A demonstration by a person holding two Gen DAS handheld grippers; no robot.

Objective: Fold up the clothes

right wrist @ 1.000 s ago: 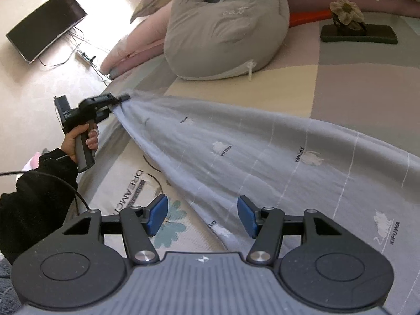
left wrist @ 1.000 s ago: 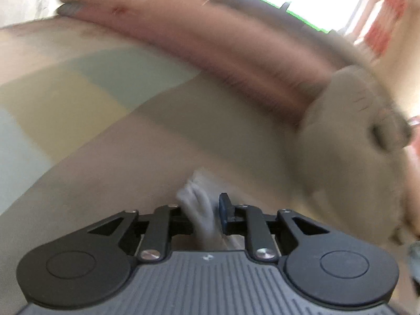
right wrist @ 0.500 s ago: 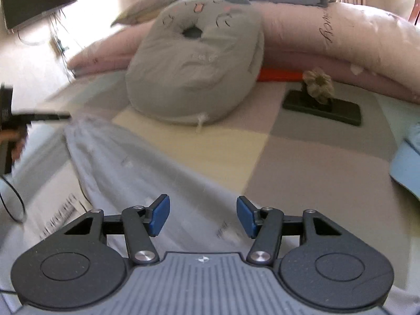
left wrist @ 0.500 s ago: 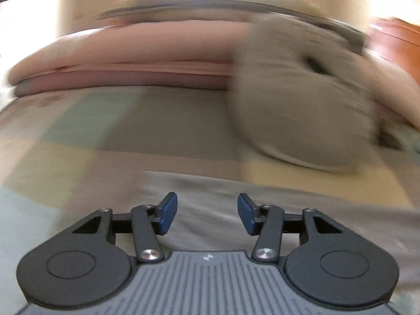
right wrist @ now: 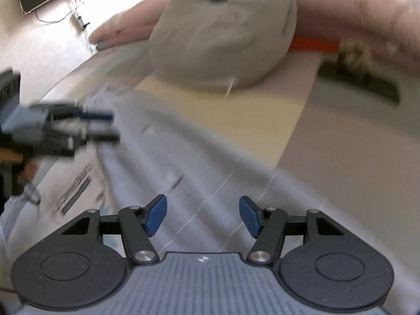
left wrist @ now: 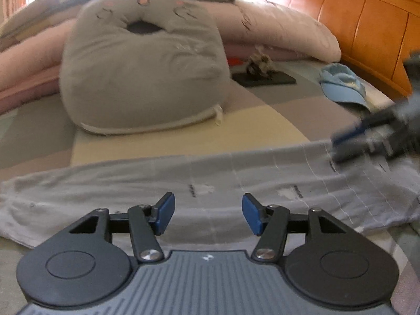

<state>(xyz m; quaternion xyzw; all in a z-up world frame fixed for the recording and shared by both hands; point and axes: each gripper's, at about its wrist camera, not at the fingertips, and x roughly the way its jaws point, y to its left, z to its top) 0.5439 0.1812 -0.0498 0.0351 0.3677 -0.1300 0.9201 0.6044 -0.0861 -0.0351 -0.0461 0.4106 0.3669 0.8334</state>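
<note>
A second ago my left jaws (left wrist: pixel 206 216) pinched a corner of the grey garment (left wrist: pixel 236 178); now they have let go and are opening, with nothing between them, hovering over the cloth. My right jaws (right wrist: pixel 202 216) stand wide and empty, also opening, as before. The garment lies stretched flat across the bed (left wrist: pixel 183 134), near its front edge, below the grey cushion (left wrist: pixel 141 65), no longer lifted taut.

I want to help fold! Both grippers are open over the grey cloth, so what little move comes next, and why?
Probably lower the left gripper onto the near edge of the grey printed cloth and pinch it. Its jaws are opening with nothing between them, the right gripper is open too, and the cloth lies spread flat on the bed.
</note>
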